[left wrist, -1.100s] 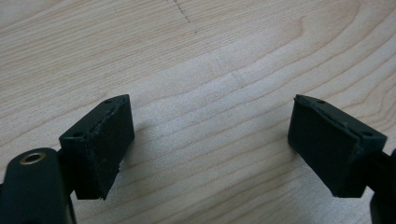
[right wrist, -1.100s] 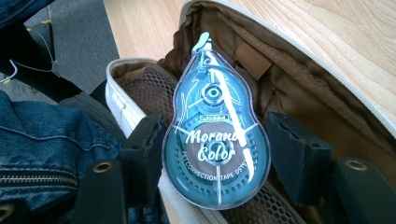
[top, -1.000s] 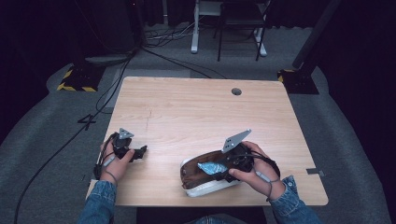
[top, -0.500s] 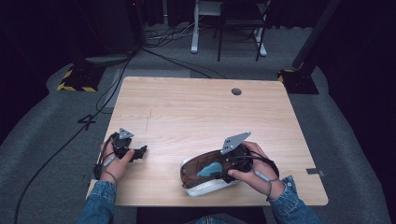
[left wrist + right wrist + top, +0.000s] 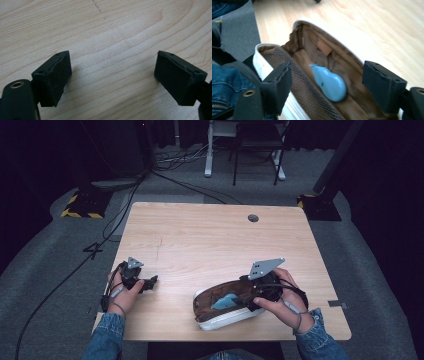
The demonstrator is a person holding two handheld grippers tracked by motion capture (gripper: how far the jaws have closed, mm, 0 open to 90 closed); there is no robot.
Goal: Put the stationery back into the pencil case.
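Observation:
An open white case (image 5: 220, 322) with a brown lining lies near the table's front edge, and a light blue rounded object (image 5: 226, 301) rests inside it. My right gripper (image 5: 251, 296) sits at the case's right end. In the right gripper view the blue object (image 5: 329, 83) lies in the lining of the case (image 5: 259, 60), beyond and between the jaws. The right gripper (image 5: 329, 72) is open; its jaws have just been opening and grip nothing. My left gripper (image 5: 150, 282) rests open on the table at the front left, and in its own view the left gripper (image 5: 112, 65) has bare wood between its jaws.
The light wooden table (image 5: 210, 240) has a round cable hole (image 5: 253, 218) at the back right. Dark carpet with cables and a chair base (image 5: 240, 150) lies beyond the far edge. Denim sleeves (image 5: 107, 335) come in over the front edge.
The right gripper's jaws have spread apart and let go of the blue object, which now lies in the case. The left hand has stayed put.

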